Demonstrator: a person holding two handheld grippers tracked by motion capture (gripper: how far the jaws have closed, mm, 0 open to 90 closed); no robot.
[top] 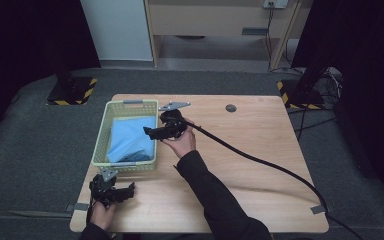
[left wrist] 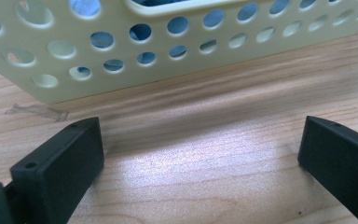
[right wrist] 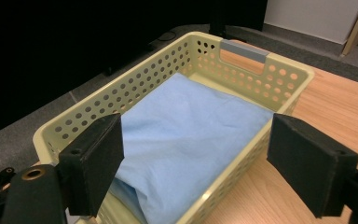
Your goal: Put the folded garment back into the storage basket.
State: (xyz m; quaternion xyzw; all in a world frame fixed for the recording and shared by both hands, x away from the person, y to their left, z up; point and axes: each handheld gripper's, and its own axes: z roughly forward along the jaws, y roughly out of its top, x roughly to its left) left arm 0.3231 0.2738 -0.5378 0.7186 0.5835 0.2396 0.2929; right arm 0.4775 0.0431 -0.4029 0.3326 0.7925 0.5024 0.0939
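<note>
A pale yellow perforated basket [top: 100,135] stands on the left part of the wooden table [top: 260,130]. A folded light blue cloth [top: 130,140] lies inside it. My right gripper [top: 147,131] hovers at the basket's right rim, pointing over the cloth, jaws open with nothing between them. In the right gripper view the basket [right wrist: 135,77] and the cloth [right wrist: 191,126] lie beyond the spread jaws of that gripper [right wrist: 196,158]. My left gripper [top: 130,189] rests low near the table's front left corner, open and empty. In the left gripper view, the left gripper [left wrist: 200,154] faces the basket wall [left wrist: 168,56].
The right gripper's black cable [top: 260,160] trails across the table to its front right corner. A round grey grommet [top: 231,108] sits near the far edge. A scrap of clear tape [left wrist: 37,111] lies by the basket's base. Dark stands and carpet surround the table.
</note>
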